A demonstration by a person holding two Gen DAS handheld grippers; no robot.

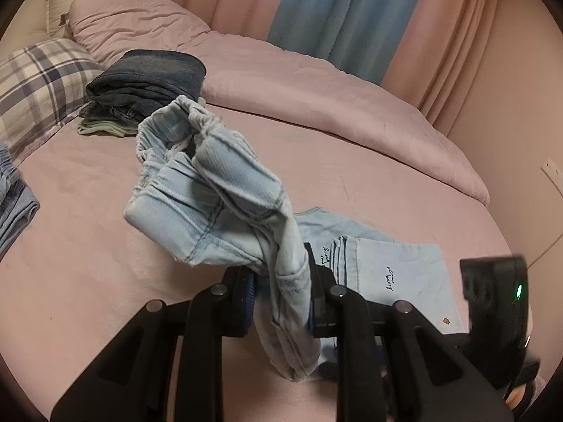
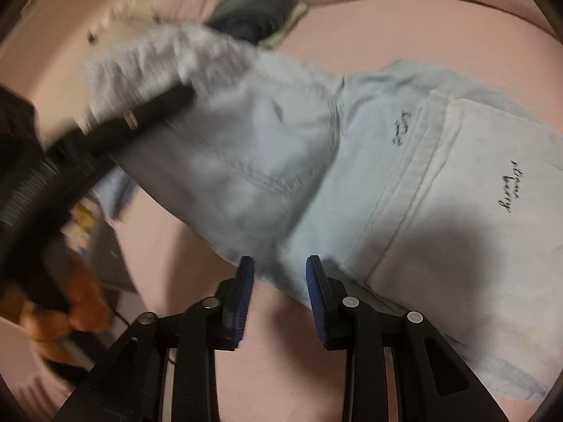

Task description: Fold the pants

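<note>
Light blue denim pants (image 1: pixel 211 204) lie partly on the pink bed (image 1: pixel 88 281). My left gripper (image 1: pixel 281 281) is shut on a bunched fold of them near the waist, and the elastic waistband (image 1: pixel 165 130) is lifted and flops forward. The legs (image 2: pixel 440 193), with small dark script on them, lie flat on the bed to the right. In the right wrist view my right gripper (image 2: pixel 279 274) hovers over the near edge of the pants, open, with nothing between its blue pads (image 2: pixel 246 288). The left tool shows there blurred at the left, with denim draped over it.
A stack of folded dark clothes (image 1: pixel 147 77) sits at the back of the bed beside a plaid pillow (image 1: pixel 38 81). A pink duvet (image 1: pixel 316 81) is heaped along the far side before the curtains (image 1: pixel 345 14). More folded blue cloth (image 1: pixel 14 204) lies at the left edge.
</note>
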